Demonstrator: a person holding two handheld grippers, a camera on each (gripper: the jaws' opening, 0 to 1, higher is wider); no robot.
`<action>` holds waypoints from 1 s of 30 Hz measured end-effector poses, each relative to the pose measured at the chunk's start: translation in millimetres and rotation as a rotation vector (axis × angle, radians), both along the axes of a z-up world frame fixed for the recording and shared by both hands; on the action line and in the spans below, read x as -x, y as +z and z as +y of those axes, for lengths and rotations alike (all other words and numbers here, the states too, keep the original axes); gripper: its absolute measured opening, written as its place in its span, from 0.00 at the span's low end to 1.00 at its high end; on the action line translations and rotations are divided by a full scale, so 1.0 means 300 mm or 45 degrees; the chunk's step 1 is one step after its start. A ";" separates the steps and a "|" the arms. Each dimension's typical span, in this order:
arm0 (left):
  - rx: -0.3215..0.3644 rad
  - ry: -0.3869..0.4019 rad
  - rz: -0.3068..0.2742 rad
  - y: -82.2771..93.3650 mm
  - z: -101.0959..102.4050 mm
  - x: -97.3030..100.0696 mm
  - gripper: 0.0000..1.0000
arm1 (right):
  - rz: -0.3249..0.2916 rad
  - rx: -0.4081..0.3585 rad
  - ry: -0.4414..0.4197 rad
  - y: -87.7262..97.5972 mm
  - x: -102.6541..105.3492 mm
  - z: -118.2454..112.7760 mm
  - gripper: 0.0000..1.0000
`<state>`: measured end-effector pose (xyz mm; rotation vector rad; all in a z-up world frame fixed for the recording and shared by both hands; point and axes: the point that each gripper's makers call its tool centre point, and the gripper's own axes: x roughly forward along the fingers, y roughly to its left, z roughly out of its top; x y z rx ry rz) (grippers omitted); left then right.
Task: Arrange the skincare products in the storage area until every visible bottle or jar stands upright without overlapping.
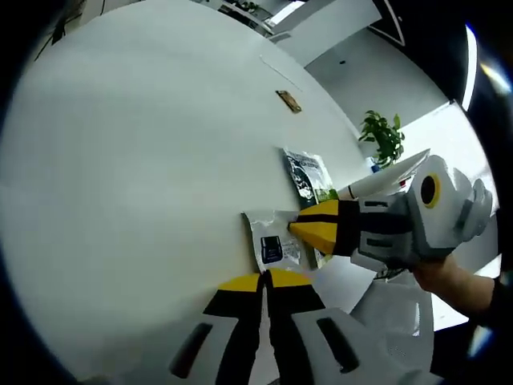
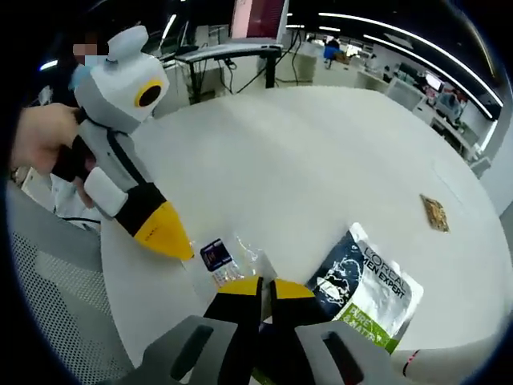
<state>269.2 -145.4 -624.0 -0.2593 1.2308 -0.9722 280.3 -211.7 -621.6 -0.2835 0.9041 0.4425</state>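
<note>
A small clear sachet [image 1: 272, 245] [image 2: 228, 257] with a dark blue label lies flat on the round white table [image 1: 144, 160] [image 2: 321, 152]. My left gripper [image 1: 264, 281] [image 2: 178, 247] is shut, its yellow tips at one edge of the sachet. My right gripper [image 2: 262, 287] [image 1: 298, 228] is also shut, its tips at the opposite edge. I cannot tell whether either pinches the film. A dark skincare pouch [image 1: 309, 176] [image 2: 365, 285] with white and green print lies flat just beyond the sachet.
A small brown packet [image 1: 289, 101] [image 2: 435, 212] lies farther out on the table. A mesh chair [image 2: 56, 297] stands at the table's edge, a white chair [image 1: 393, 317] beside it. A potted plant [image 1: 383, 136] stands beyond the table. A hand [image 2: 40, 144] holds the left gripper.
</note>
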 end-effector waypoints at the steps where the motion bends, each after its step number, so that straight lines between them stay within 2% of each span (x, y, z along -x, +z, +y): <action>1: -0.001 0.000 -0.001 -0.001 0.001 -0.002 0.01 | 0.000 -0.001 -0.002 0.000 0.000 0.000 0.00; 9: -0.009 -0.022 -0.032 0.008 0.004 0.005 0.02 | -0.004 -0.005 -0.003 0.000 -0.002 0.003 0.00; 17: -0.013 -0.033 -0.107 0.068 0.034 0.004 0.03 | -0.006 -0.004 -0.002 -0.004 -0.007 0.003 0.00; 19: -0.004 -0.030 -0.155 0.092 0.032 -0.006 0.04 | -0.006 -0.006 -0.005 -0.005 -0.009 0.003 0.00; 20: 0.013 -0.052 -0.218 0.099 0.026 -0.031 0.05 | -0.007 -0.004 -0.005 -0.006 -0.010 0.003 0.00; 23: 0.049 -0.153 -0.350 0.124 -0.009 -0.025 0.07 | -0.009 -0.004 -0.007 -0.008 -0.011 0.002 0.00; 26: 0.082 -0.256 -0.480 0.126 -0.053 -0.026 0.18 | -0.008 -0.006 -0.011 -0.008 -0.010 0.003 0.00; 28: 0.061 -0.332 -0.570 0.120 -0.078 -0.018 0.24 | -0.007 -0.006 -0.011 -0.007 -0.009 0.003 0.00; 30: 0.009 -0.418 -0.615 0.100 -0.089 0.001 0.23 | -0.007 -0.007 -0.013 -0.008 -0.010 0.003 0.00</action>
